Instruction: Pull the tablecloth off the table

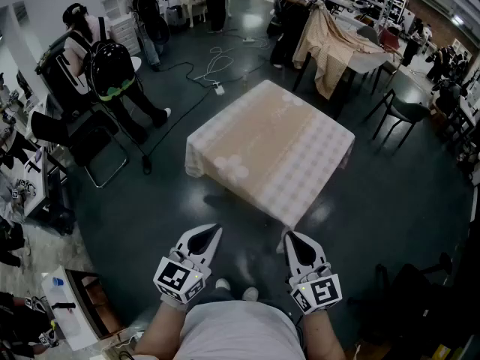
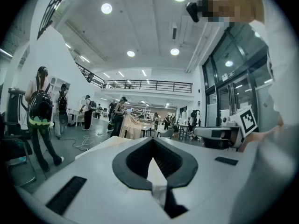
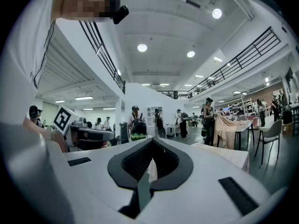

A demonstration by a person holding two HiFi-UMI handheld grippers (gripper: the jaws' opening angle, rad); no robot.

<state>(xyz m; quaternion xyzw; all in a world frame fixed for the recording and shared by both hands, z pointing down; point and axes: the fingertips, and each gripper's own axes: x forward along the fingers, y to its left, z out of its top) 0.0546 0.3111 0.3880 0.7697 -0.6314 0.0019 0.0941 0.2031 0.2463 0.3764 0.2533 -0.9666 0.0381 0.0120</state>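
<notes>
A table stands in the middle of the dark floor, covered by a beige tablecloth (image 1: 270,152) with pale checked borders that hang over its edges. Both grippers hover well short of it, near the person's body. The left gripper (image 1: 212,230) and the right gripper (image 1: 289,236) point toward the table's near corner, jaws together, holding nothing. In the left gripper view the left gripper (image 2: 152,143) is shut, and the tablecloth (image 2: 99,146) shows beyond it. The right gripper (image 3: 152,143) is shut too, with the tablecloth (image 3: 229,156) off to its right.
A black folding chair (image 1: 96,145) and a person with a backpack (image 1: 109,70) are at the left. A white cable (image 1: 214,66) lies on the floor behind the table. Another table draped in beige cloth (image 1: 330,45) and dark chairs (image 1: 405,111) stand at the back right.
</notes>
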